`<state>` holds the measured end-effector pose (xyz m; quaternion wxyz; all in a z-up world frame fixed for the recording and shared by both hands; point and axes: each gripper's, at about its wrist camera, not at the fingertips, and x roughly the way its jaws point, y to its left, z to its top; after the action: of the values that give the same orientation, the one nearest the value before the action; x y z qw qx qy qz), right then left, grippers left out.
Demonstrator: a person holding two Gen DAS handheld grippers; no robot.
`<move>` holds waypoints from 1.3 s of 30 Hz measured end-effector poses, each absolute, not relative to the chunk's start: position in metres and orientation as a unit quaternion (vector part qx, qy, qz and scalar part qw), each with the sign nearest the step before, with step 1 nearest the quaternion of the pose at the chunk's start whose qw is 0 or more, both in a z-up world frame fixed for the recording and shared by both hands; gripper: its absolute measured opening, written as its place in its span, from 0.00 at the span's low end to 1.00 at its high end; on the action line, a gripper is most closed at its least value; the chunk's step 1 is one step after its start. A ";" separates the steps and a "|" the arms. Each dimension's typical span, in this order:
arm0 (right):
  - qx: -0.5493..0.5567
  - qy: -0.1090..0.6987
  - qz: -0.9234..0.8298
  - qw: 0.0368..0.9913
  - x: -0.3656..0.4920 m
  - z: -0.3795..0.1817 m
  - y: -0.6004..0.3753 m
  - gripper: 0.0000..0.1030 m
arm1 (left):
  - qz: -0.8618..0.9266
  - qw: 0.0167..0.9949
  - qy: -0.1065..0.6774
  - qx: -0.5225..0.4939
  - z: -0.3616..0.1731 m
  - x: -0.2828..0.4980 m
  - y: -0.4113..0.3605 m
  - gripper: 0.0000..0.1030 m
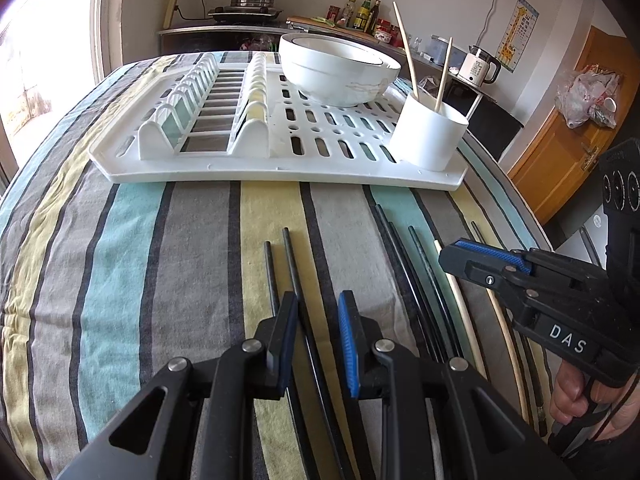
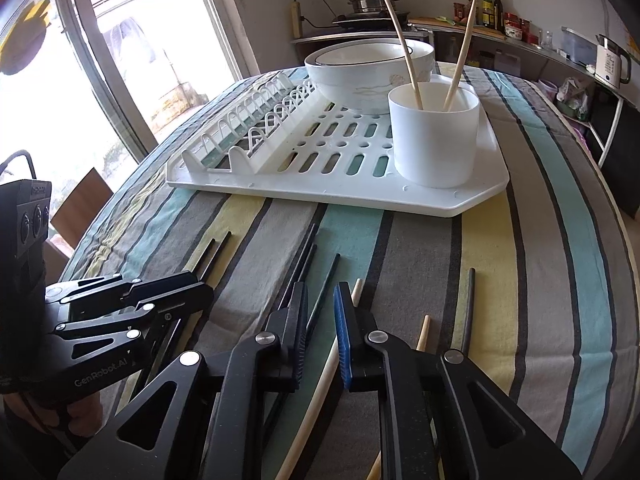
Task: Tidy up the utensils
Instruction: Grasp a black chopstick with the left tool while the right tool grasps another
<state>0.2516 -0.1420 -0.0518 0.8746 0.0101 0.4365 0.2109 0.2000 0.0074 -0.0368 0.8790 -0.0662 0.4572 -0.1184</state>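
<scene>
Tablecloth: woven cloth, striped, matt, a bit creased. Drying rack: white plastic, smooth, slight sheen. Cup: white, smooth, satin, prob. plastic. Bowls: glazed ceramic, glossy. Pale chopsticks: wood/bamboo, matt. Black chopsticks: smooth, low sheen. Left gripper: matt black plastic w/ metal rivets, ribbed blue pads.

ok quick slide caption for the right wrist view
Right gripper hovers open over a pale chopstick among black ones on the striped cloth; two more stand in the white cup on the rack.
</scene>
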 end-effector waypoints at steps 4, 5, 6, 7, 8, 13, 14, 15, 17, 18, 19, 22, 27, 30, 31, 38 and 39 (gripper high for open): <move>0.001 0.450 0.207 0.869 0.259 -0.056 -0.135 0.12 | -0.112 0.879 0.458 -0.063 -0.037 0.203 0.006 0.21; -0.001 0.454 0.204 0.867 0.261 -0.058 -0.133 0.11 | -0.110 0.880 0.458 -0.060 -0.037 0.204 0.005 0.21; -0.003 0.457 0.201 0.866 0.264 -0.059 -0.132 0.11 | -0.108 0.880 0.458 -0.059 -0.037 0.205 0.004 0.21; -0.004 0.461 0.198 0.865 0.266 -0.061 -0.132 0.11 | -0.106 0.881 0.458 -0.057 -0.037 0.205 0.004 0.21; -0.004 0.463 0.196 0.864 0.269 -0.062 -0.132 0.11 | -0.104 0.881 0.458 -0.054 -0.037 0.206 0.003 0.21; -0.015 0.466 0.184 0.865 0.273 -0.061 -0.128 0.09 | -0.098 0.883 0.458 -0.038 -0.036 0.211 -0.001 0.21; -0.021 0.466 0.180 0.866 0.273 -0.061 -0.127 0.07 | -0.097 0.883 0.459 -0.034 -0.036 0.211 -0.002 0.21; -0.026 0.465 0.178 0.867 0.273 -0.061 -0.125 0.06 | -0.097 0.883 0.459 -0.028 -0.036 0.212 -0.003 0.21; -0.028 0.464 0.175 0.868 0.273 -0.061 -0.124 0.06 | -0.091 0.885 0.456 -0.019 -0.037 0.213 -0.005 0.16; -0.029 0.464 0.174 0.868 0.273 -0.060 -0.123 0.06 | -0.087 0.886 0.455 -0.016 -0.037 0.213 -0.005 0.12; -0.030 0.463 0.173 0.868 0.273 -0.060 -0.123 0.06 | -0.086 0.886 0.455 -0.014 -0.037 0.214 -0.005 0.10; -0.024 0.464 0.176 0.868 0.274 -0.060 -0.124 0.06 | -0.085 0.885 0.457 -0.015 -0.037 0.216 -0.002 0.06; -0.008 0.452 0.182 0.873 0.271 -0.048 -0.131 0.05 | -0.097 0.883 0.460 -0.019 -0.035 0.217 -0.002 0.06; -0.001 0.440 0.183 0.879 0.267 -0.038 -0.136 0.05 | -0.103 0.884 0.454 -0.023 -0.029 0.216 -0.001 0.06; 0.001 0.436 0.184 0.881 0.265 -0.034 -0.138 0.05 | -0.106 0.885 0.452 -0.026 -0.026 0.216 0.000 0.06; 0.018 0.397 0.195 0.897 0.249 0.000 -0.150 0.05 | -0.119 0.898 0.422 -0.041 0.009 0.203 0.006 0.05; 0.020 0.391 0.196 0.899 0.246 0.005 -0.151 0.05 | -0.121 0.901 0.415 -0.042 0.016 0.201 0.007 0.05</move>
<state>0.2459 -0.1512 0.0054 0.8989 0.0197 0.3911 0.1964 0.2009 0.0068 0.0164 0.9007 -0.0419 0.4152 -0.1206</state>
